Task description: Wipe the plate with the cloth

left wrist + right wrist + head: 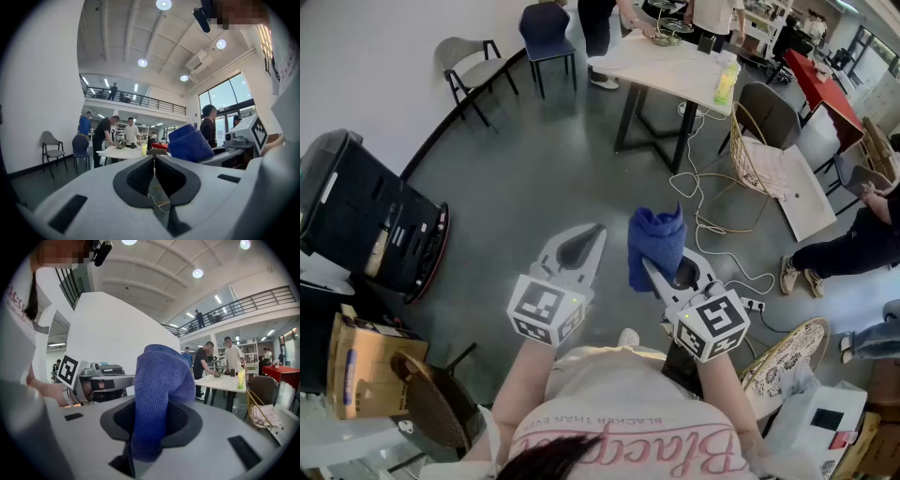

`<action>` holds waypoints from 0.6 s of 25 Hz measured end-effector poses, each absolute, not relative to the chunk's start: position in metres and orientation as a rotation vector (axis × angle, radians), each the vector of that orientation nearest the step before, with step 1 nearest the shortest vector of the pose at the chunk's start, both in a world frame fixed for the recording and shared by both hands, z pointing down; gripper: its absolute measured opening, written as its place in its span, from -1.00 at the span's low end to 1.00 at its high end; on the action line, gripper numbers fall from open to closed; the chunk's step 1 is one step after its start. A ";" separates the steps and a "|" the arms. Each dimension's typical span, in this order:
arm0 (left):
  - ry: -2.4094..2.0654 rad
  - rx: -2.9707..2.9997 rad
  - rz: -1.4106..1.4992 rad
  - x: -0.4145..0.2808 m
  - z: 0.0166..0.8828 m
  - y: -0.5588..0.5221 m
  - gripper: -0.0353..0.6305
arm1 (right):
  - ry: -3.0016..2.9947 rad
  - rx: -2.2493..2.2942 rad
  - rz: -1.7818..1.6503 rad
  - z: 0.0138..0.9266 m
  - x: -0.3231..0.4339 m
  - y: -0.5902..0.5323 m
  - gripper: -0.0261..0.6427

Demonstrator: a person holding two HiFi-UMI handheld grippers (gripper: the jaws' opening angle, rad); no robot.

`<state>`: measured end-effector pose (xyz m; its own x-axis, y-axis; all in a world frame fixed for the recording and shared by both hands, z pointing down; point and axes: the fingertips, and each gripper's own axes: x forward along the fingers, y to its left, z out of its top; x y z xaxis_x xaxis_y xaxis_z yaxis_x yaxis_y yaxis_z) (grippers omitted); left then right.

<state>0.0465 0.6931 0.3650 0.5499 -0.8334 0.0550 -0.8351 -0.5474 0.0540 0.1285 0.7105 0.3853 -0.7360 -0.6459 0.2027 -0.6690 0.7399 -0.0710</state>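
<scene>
The blue cloth (161, 380) is hanging well off the floor (534, 178), caught in the right tongs (649, 265). They are pinching its lower end between their pads. The cloth's long axis is running upward out of the tongs. The cloth is standing as a thick bunched column, and its top is folding over and pointing away from the person. Seen from the head, it is rising past the tips of the tongs and hiding them.

The left tongs (153, 158) are pressed together with nothing between them, their tips meeting in a thin seam. They are pointing roughly level, toward the far white tabletop (666, 61).

Both forearms are reaching forward from the person's chest. The two hands are holding the tongs side by side, close but apart. Both are aiming away from the body over the grey floor, and the right one is sitting slightly ahead.

A round patterned dish (787, 361) is lying low on the person's right, well apart from the cloth. Whether it is the plate is not clear.
</scene>
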 end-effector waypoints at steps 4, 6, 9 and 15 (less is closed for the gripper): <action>-1.463 2.689 0.035 0.053 0.365 0.687 -0.88 | -2.781 1.047 0.206 0.384 0.135 0.705 -0.60; -1.470 2.681 0.033 0.058 0.367 0.682 -0.88 | -2.784 1.039 0.207 0.384 0.140 0.701 -0.60; -1.483 2.671 0.029 0.069 0.367 0.675 -0.88 | -2.789 1.026 0.204 0.384 0.151 0.694 -0.60; -1.527 2.655 0.024 0.093 0.368 0.658 -0.88 | -2.809 0.994 0.206 0.386 0.175 0.676 -0.60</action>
